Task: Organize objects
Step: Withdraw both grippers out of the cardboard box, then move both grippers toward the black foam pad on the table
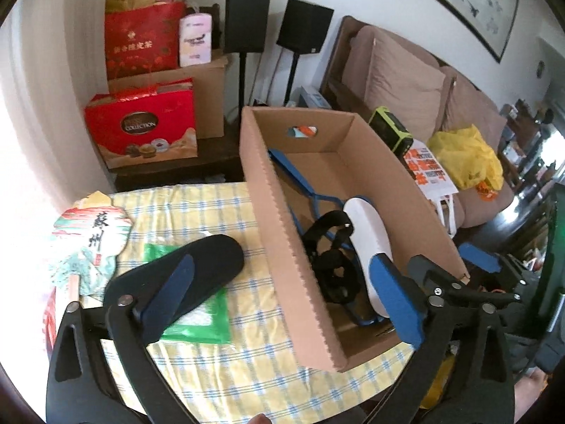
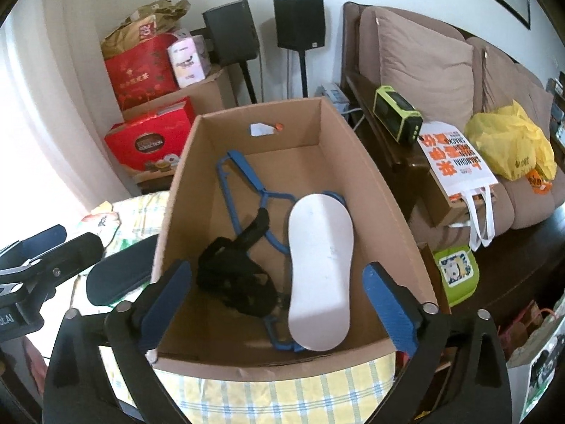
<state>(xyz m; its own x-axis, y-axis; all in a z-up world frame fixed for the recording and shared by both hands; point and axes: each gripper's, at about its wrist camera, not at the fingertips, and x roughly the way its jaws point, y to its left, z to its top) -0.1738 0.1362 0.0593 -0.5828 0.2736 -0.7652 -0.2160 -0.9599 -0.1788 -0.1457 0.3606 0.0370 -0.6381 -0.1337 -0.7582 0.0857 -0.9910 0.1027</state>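
Note:
An open cardboard box (image 1: 282, 240) (image 2: 353, 148) stands on the checked tablecloth. Inside lie a white insole (image 2: 319, 275) (image 1: 367, 233), a blue hanger (image 2: 247, 173) (image 1: 293, 173) and a black strap (image 2: 236, 275) (image 1: 332, 254). A black insole (image 1: 190, 268) (image 2: 116, 275) lies on a green bag (image 1: 197, 321) left of the box. My left gripper (image 1: 282, 304) is open, one finger over the black insole, the other over the box. My right gripper (image 2: 279, 304) is open and empty above the box's near end.
A paper fan (image 1: 88, 243) lies at the table's left. Red gift boxes (image 1: 141, 127), speakers (image 1: 247, 21) and a brown box stand behind. A sofa (image 2: 441, 70) with a yellow bag (image 2: 508, 145), a white tote (image 2: 455, 162) and a green radio (image 2: 397, 116) is at right.

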